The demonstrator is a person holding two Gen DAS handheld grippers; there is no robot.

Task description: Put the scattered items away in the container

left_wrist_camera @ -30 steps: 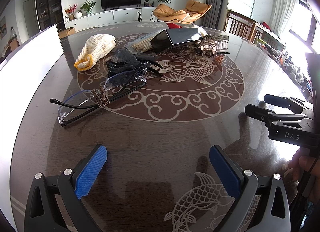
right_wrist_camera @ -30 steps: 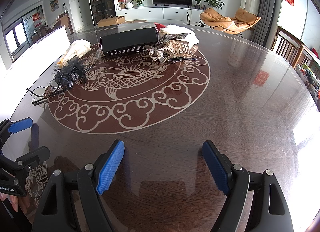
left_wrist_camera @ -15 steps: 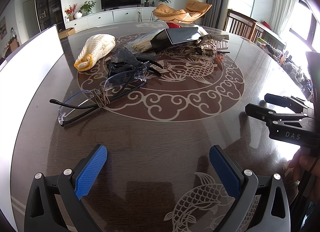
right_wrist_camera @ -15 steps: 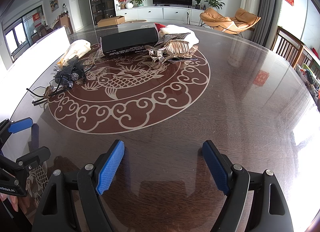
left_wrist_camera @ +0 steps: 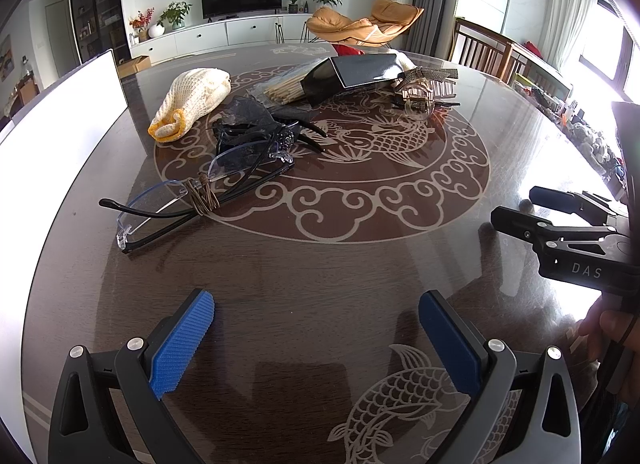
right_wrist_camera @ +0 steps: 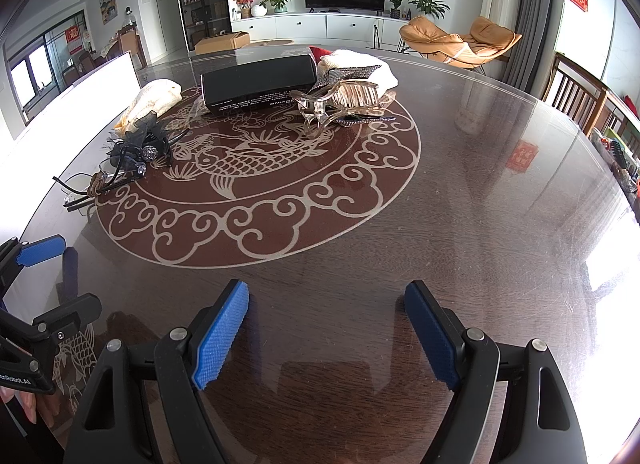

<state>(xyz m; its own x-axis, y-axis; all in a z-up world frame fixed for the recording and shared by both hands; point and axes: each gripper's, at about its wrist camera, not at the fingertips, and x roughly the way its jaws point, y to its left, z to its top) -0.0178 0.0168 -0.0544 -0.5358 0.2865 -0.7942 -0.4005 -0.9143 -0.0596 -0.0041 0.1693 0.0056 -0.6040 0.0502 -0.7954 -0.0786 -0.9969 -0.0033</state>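
The scattered items lie across the far half of the round desk [left_wrist_camera: 360, 264]: a pair of glasses [left_wrist_camera: 192, 200] with a brown hair tie [left_wrist_camera: 202, 196] looped on it nearest, a black lace hairpiece [left_wrist_camera: 256, 128] just behind, a cream knitted pouch [left_wrist_camera: 192, 100] to the left, then a black box [right_wrist_camera: 260, 82] and a clear claw clip [right_wrist_camera: 340, 98] beside it. Both the left hand-held gripper [left_wrist_camera: 316, 340] and the right hand-held gripper [right_wrist_camera: 326, 332] hang released over bare wood, well short of everything, nothing between their blue pads [left_wrist_camera: 182, 344].
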